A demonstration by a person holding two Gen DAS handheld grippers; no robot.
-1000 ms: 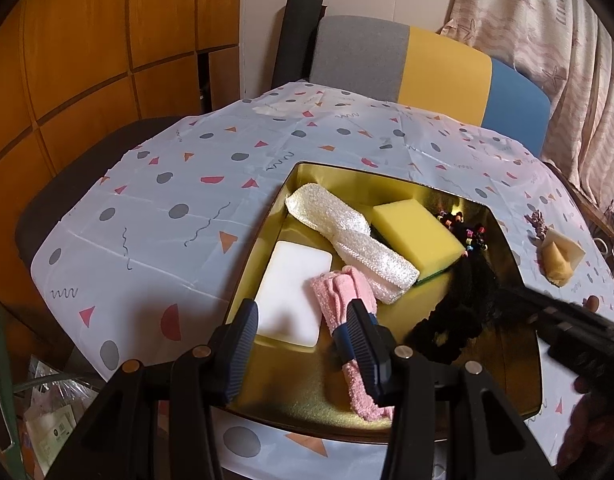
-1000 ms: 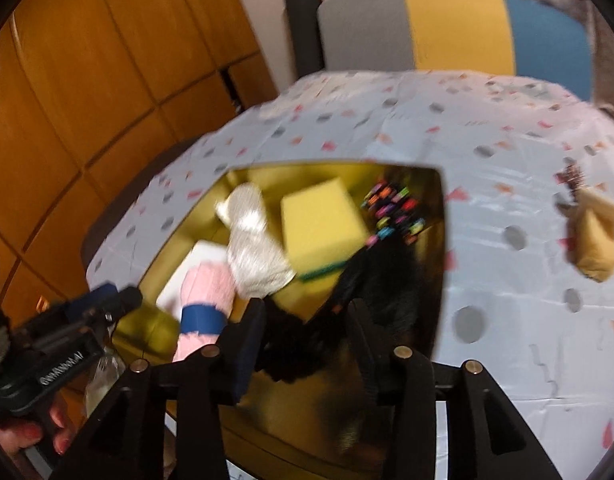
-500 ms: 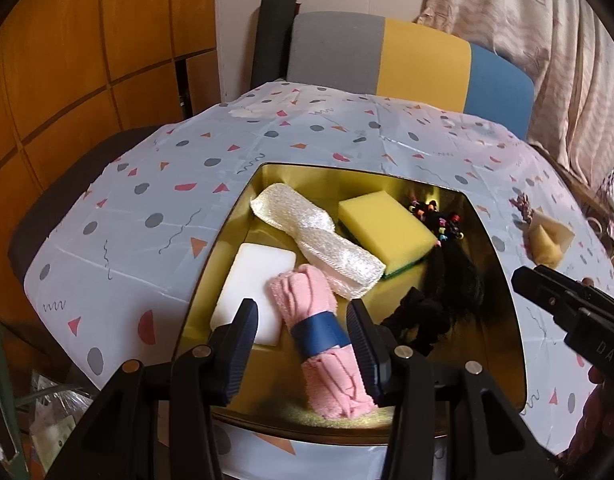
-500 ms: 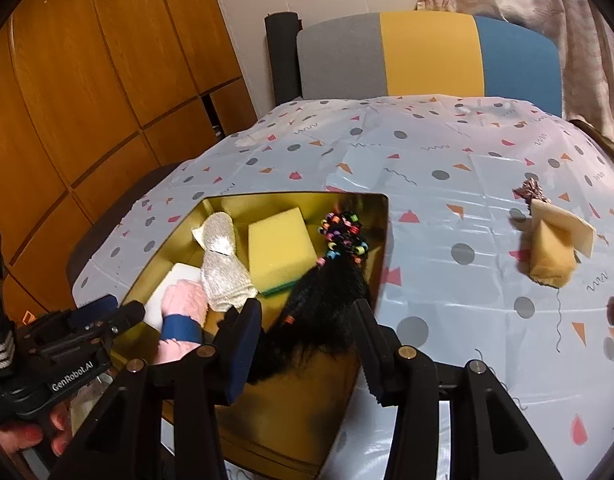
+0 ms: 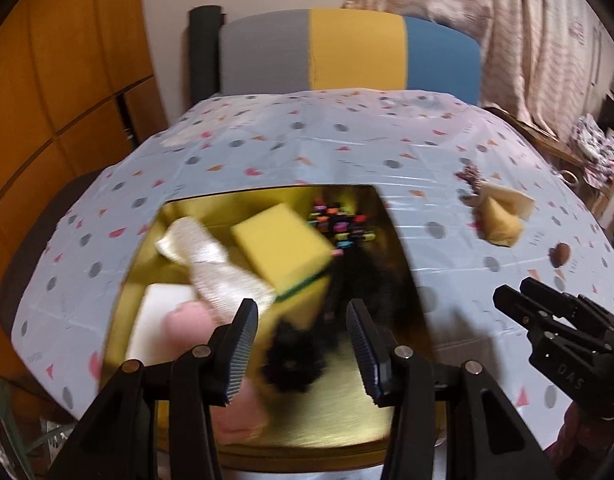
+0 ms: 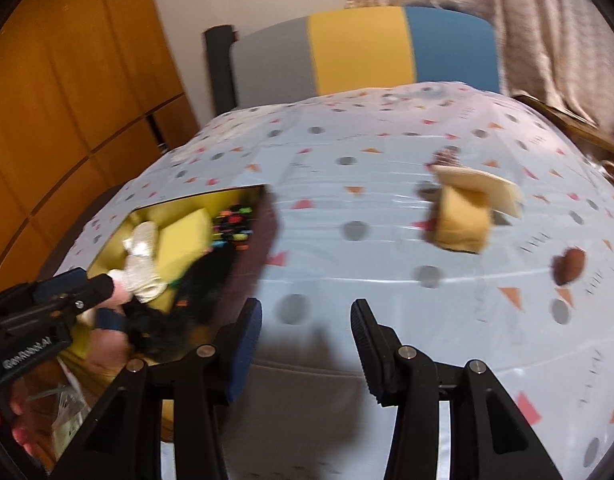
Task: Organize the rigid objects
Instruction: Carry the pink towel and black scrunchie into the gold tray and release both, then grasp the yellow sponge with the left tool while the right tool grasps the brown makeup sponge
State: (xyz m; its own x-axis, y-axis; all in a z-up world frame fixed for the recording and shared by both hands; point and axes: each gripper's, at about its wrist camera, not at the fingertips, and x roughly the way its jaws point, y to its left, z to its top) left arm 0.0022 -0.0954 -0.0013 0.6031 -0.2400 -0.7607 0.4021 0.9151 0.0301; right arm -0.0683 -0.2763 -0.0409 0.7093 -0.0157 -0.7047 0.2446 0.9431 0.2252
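two grippers: we are seeing both at once, each from its own camera.
left gripper (image 5: 301, 344): we are finding its jaws standing partly apart with nothing pressed between them, hanging over the near part of the tray.
right gripper (image 6: 307, 344): we are finding its jaws partly apart and holding nothing, hanging over bare cloth to the right of the tray.
gold tray (image 5: 339, 412): we are seeing it sitting on the near left part of the table.
tray contents: we are counting a yellow sponge (image 5: 281, 246), a silver mesh cloth (image 5: 211, 264) lying partly over a white block (image 5: 159, 312), a pink rolled cloth (image 5: 187, 328), and a black hairpiece with coloured beads (image 5: 347, 264) along the right side.
outside the tray: we are noting a tan folded piece (image 6: 463, 216) and a small brown object (image 6: 569, 266), well apart from the tray on the right.
table cover (image 6: 387, 160): we are seeing a pale cloth with dots and triangles.
background: we are seeing a grey, yellow and blue chair back (image 5: 347, 48).
picture quality: we are dealing with blur in both views.
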